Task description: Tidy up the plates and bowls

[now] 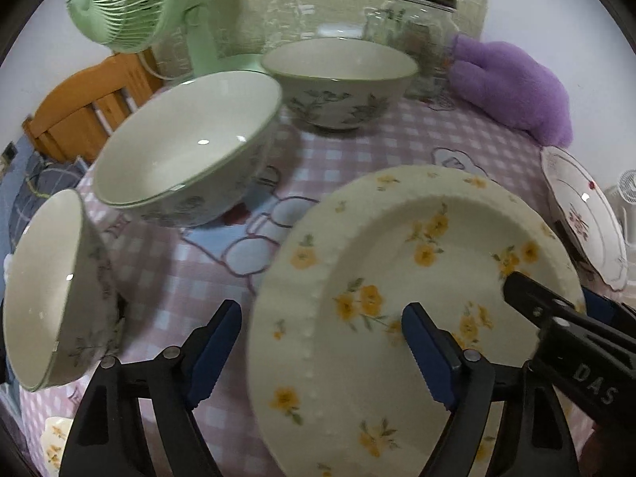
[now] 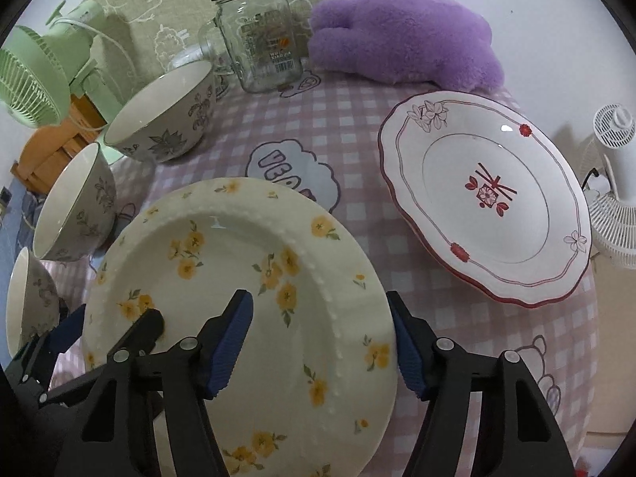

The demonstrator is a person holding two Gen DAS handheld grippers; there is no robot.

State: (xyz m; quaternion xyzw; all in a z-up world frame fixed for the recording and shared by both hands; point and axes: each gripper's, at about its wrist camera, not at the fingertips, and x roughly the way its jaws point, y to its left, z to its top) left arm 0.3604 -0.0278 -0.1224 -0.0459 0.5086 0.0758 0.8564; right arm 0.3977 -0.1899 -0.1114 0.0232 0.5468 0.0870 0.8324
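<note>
A cream plate with yellow flowers [image 1: 397,286] [image 2: 246,278] lies on the pink checked tablecloth [image 1: 357,151]. My left gripper [image 1: 322,351] is open and straddles the plate's left rim. My right gripper [image 2: 322,342] is open and straddles its right rim; it also shows in the left wrist view [image 1: 556,310]. Neither touches the plate visibly. A white plate with a red rim [image 2: 485,198] [image 1: 584,214] lies to the right. Three floral bowls stand at the left: far [image 1: 338,79] [image 2: 163,119], middle [image 1: 190,147] [image 2: 75,202] and near [image 1: 51,290] [image 2: 28,298].
A glass jar with a black lid [image 2: 262,31] [image 1: 421,28] and a purple plush [image 2: 405,35] [image 1: 512,87] sit at the back. A green fan [image 1: 131,4] [image 2: 35,71] stands back left, a white fan [image 2: 616,183] off the right edge. A wooden chair [image 1: 83,107] is beyond the table.
</note>
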